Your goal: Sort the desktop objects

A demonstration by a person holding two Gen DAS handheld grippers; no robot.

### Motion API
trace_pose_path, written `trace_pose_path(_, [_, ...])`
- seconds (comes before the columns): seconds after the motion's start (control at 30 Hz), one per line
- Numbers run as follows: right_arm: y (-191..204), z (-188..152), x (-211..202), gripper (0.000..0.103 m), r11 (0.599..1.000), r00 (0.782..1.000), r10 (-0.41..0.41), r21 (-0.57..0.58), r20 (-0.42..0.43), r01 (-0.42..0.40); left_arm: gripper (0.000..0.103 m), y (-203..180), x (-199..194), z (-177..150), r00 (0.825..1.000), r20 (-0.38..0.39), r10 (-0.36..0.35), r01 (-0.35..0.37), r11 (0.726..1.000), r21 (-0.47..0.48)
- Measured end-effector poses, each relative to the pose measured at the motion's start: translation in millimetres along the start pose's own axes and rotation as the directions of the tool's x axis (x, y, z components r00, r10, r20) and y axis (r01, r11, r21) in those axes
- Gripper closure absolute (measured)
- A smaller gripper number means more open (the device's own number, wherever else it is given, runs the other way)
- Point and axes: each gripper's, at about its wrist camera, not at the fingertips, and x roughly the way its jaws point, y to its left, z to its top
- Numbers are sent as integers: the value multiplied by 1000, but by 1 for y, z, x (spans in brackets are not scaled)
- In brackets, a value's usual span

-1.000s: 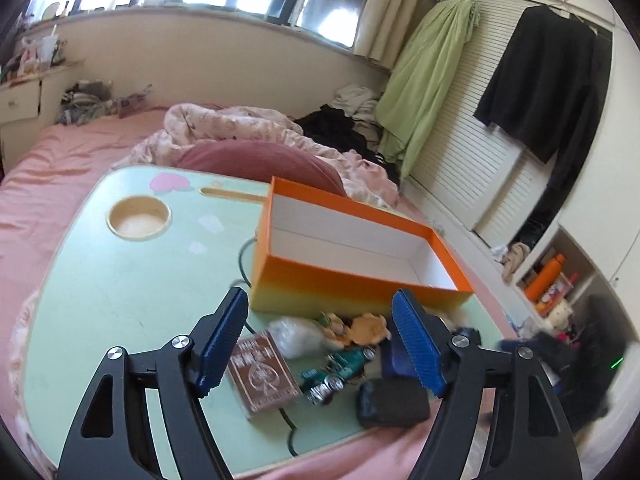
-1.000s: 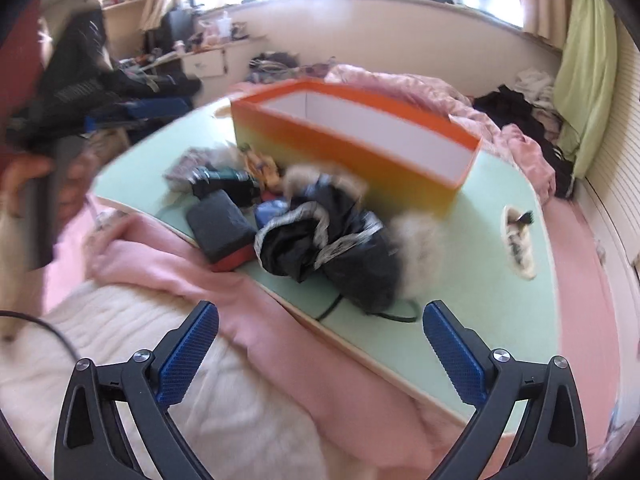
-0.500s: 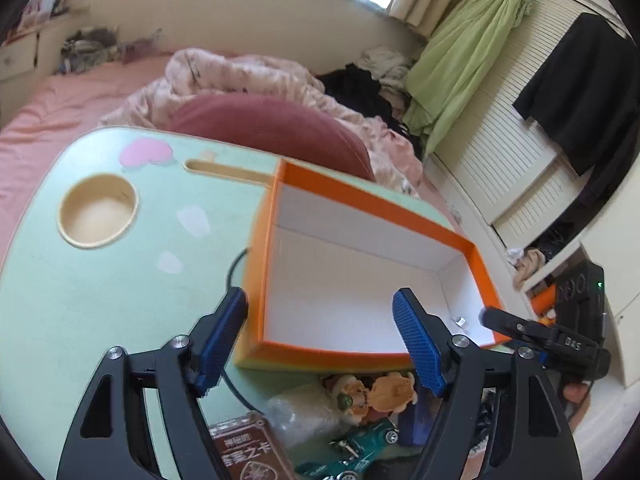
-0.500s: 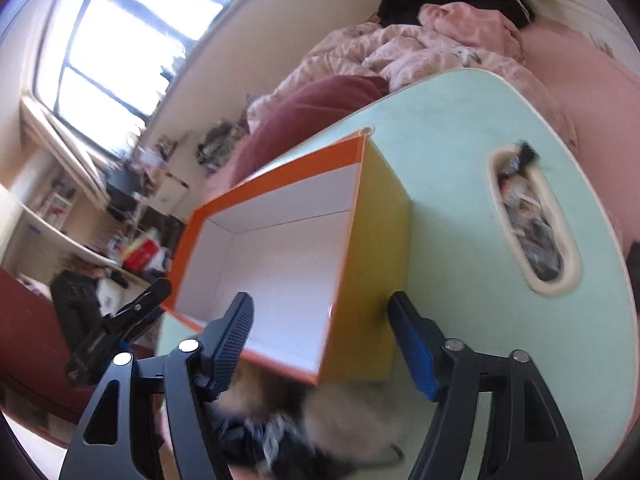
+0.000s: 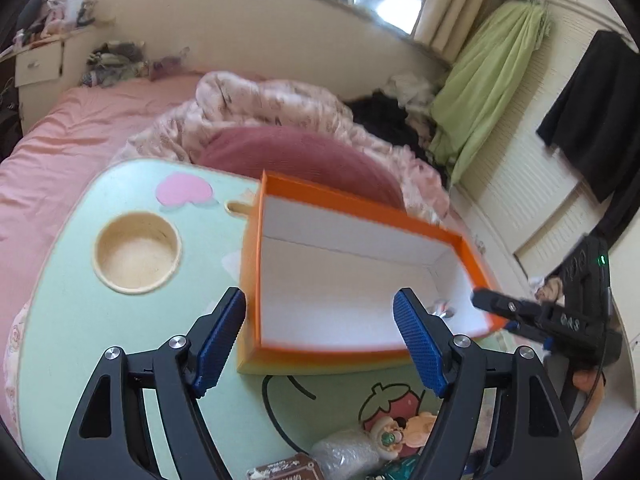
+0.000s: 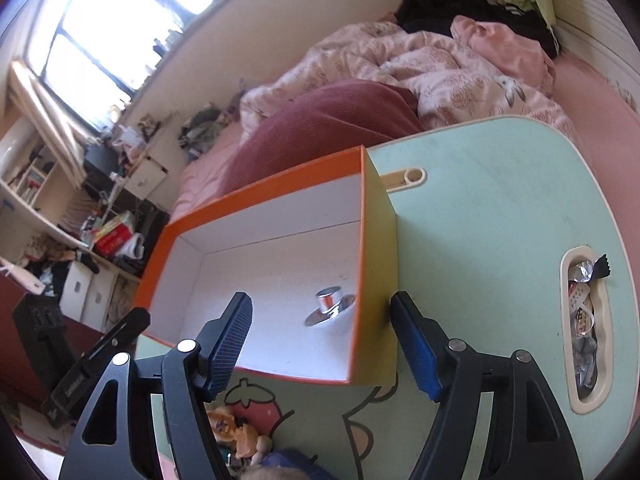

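The box [image 5: 352, 280] stood open on top, nearly empty inside. Bare worktop [image 5: 72, 320] lay free at its left; toys [image 5: 400, 432] crowded the near edge.

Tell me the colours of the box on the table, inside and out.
The box is white inside with an orange rim and an orange-to-yellow outside; clearest in the right wrist view.

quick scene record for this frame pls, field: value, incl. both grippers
surface: green lap table on a bed
box: orange box, white inside
box contents: small silver metal piece
left gripper: straddles the box's corner, contact unclear
right gripper: straddles the box's end wall, contact unclear
outside box: toy figure, plastic bag
cup recess: empty
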Motion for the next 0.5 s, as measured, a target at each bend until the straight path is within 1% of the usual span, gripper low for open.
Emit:
trace_pose_path(0.03, [4,-6,-14,31,999,998,-30,-34,51,32,27,0,-10,0,999,40,20,-20,1000,6])
trace_pose_path(0.07, [12,-17,-30,30,994,992,-65,-86,110,74,27,-3,-25,-3,995,92,33,-36,999,33])
trace_pose_path(0.1, [21,-32,-50,25,981,982,-89,-155,167,115,26,-7,-39,-8,993,117,30,-38,997,73])
trace_pose_path(0.13, [26,-46,-64,22,972,978,-83,-201,193,123,26,-10,-49,-14,993,119,24,-37,994,105])
trace_pose_path(0.17, [30,-63,-78,16,963,977,-63,-244,206,114,26,-14,-61,-25,994,111,11,-28,988,150])
trace_pose_path(0.23, [30,-98,-100,14,944,980,-40,-314,194,101,26,-19,-81,-50,996,85,-6,-14,972,234])
trace_pose_path(0.27, [27,-119,-108,14,934,983,-46,-341,181,106,26,-21,-90,-67,998,69,-8,-12,960,279])
trace_pose_path(0.33, [20,-146,-108,14,918,986,-69,-378,149,121,26,-24,-98,-97,999,42,7,-21,944,328])
trace_pose_path(0.4, [12,-163,-96,14,899,990,-110,-416,89,137,26,-28,-96,-126,1000,17,14,-19,935,353])
trace_pose_path(0.43, [9,-166,-87,14,888,989,-136,-434,62,149,26,-31,-91,-140,1000,3,31,-30,927,375])
trace_pose_path(0.47, [7,-167,-78,14,878,986,-160,-450,45,163,26,-36,-88,-147,999,-1,51,-47,918,393])
trace_pose_path(0.5, [4,-166,-69,14,877,983,-175,-446,48,178,26,-40,-81,-154,997,-2,73,-65,908,414])
